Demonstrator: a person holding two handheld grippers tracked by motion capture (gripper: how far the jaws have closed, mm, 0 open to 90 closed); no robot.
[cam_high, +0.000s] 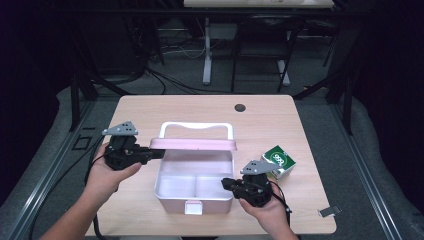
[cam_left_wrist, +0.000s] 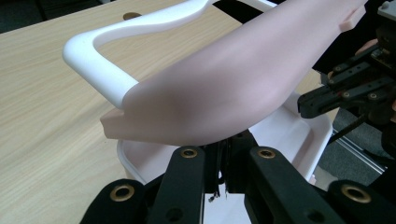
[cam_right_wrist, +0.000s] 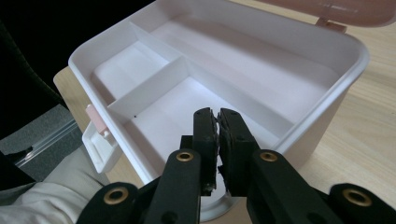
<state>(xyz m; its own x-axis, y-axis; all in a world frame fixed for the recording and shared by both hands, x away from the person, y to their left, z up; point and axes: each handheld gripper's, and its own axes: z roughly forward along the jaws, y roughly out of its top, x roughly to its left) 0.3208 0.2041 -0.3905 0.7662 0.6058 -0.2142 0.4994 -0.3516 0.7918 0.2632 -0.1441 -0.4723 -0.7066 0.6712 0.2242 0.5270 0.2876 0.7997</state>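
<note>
Holding the smooth pink lid (cam_high: 192, 144) raised over the box (cam_high: 194, 192) at table centre, our left gripper (cam_high: 156, 154) clamps its left edge. Our right gripper (cam_high: 226, 182), jaws together and empty, sits over the near-right rim. The lid hides the box's far wall.

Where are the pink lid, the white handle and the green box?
pink lid (cam_left_wrist: 233, 88), left gripper view, its smooth outer face.
white handle (cam_left_wrist: 100, 70), left gripper view, its bent corner.
green box (cam_high: 279, 160), high view, its top face.
</note>
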